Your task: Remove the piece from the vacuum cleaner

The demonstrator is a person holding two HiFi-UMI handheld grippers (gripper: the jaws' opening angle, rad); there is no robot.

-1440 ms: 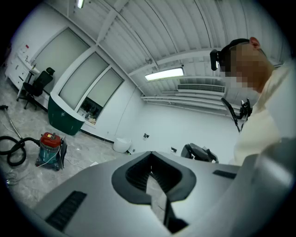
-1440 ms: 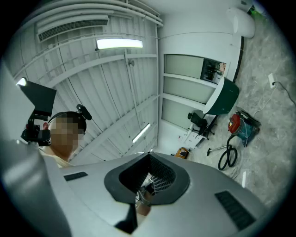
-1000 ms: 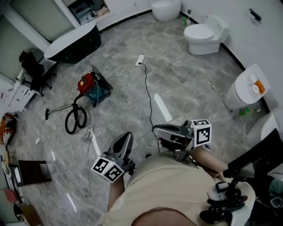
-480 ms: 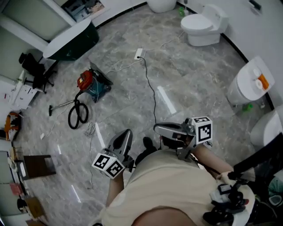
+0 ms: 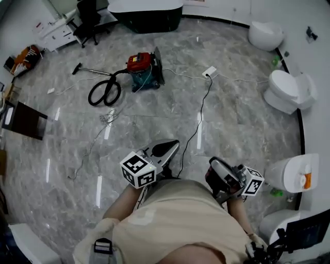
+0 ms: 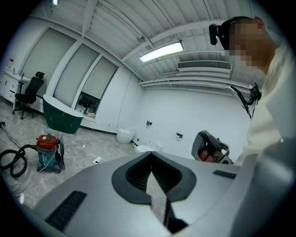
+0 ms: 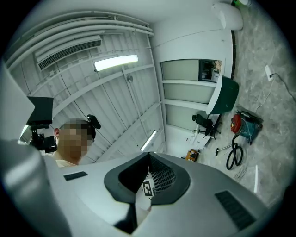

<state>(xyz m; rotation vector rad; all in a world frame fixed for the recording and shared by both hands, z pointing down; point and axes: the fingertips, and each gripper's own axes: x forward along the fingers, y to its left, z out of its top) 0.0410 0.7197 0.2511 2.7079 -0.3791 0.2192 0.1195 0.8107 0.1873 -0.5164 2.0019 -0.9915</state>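
The vacuum cleaner, a red lid on a teal body, stands on the grey floor far ahead of me. Its black hose loops to its left and ends in a wand. It also shows small in the left gripper view as the vacuum cleaner and in the right gripper view as the vacuum cleaner. My left gripper and right gripper are held close to my body, far from it. Both are shut on nothing, the left gripper and the right gripper alike.
A black cable runs from a white power strip toward my feet. Toilets line the right wall. A dark green bathtub and an office chair stand at the back. A dark box sits at left, and a thin wire tangle lies nearby.
The head view has swung left, so the vacuum cleaner now sits at top centre instead of at left. The right gripper has dropped lower and to the right. Both stay shut.
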